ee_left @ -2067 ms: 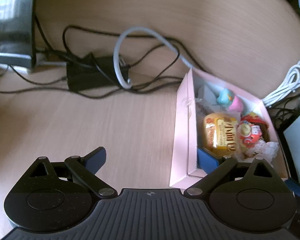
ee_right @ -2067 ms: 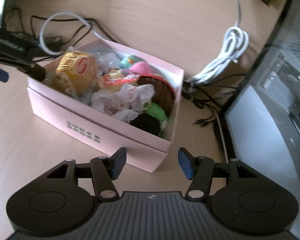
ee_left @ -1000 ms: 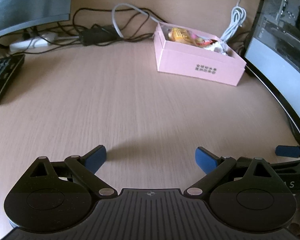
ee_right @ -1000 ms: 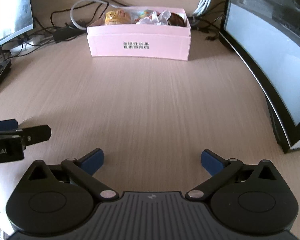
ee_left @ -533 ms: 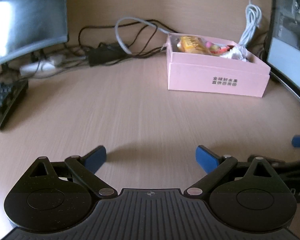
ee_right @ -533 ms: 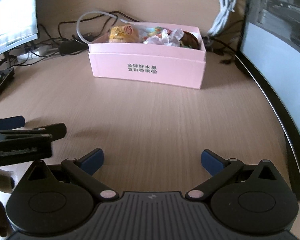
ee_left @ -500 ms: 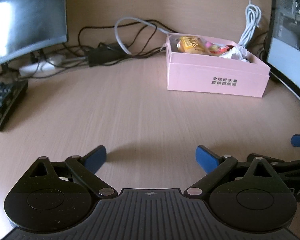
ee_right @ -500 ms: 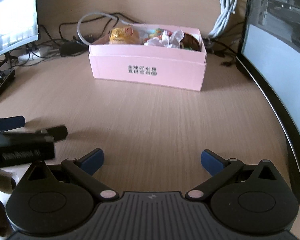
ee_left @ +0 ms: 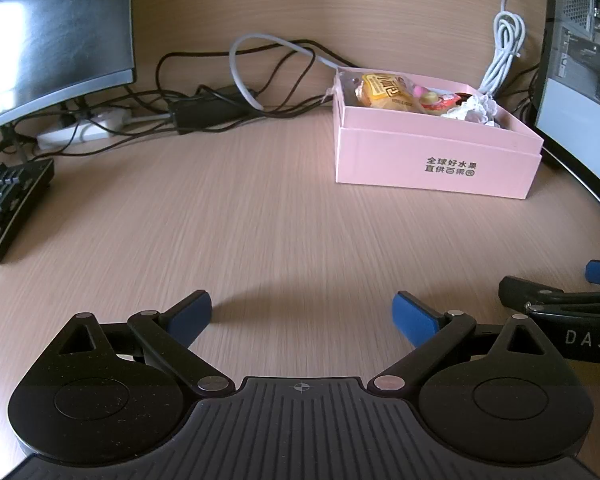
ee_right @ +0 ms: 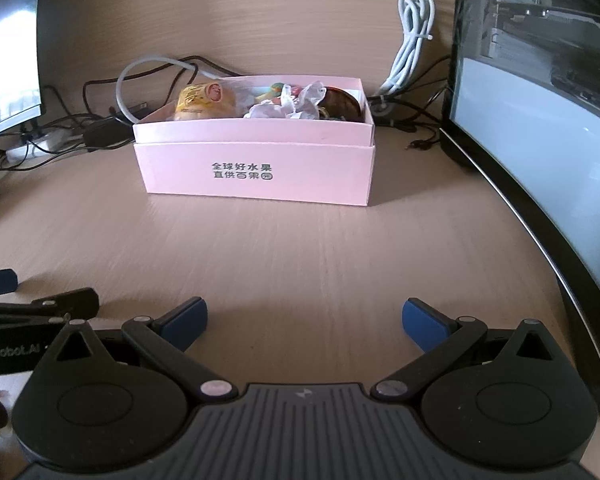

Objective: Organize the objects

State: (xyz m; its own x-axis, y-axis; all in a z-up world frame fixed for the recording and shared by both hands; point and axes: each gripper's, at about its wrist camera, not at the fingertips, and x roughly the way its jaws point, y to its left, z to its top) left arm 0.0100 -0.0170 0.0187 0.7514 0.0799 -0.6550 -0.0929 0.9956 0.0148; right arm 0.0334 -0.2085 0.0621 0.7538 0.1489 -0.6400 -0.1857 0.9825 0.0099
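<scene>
Standing well apart from both grippers on the desk, the pink box is seen at 12 o'clock in the right wrist view and toward 1 o'clock in the left. Its contents are mostly hidden by the front wall; only a yellow packet and crumpled white wrapping can be made out. The left gripper and right gripper are both spread wide, empty. A keyboard is cut off at 9 o'clock.

Both wrist views look low across the desk toward the pink box.
</scene>
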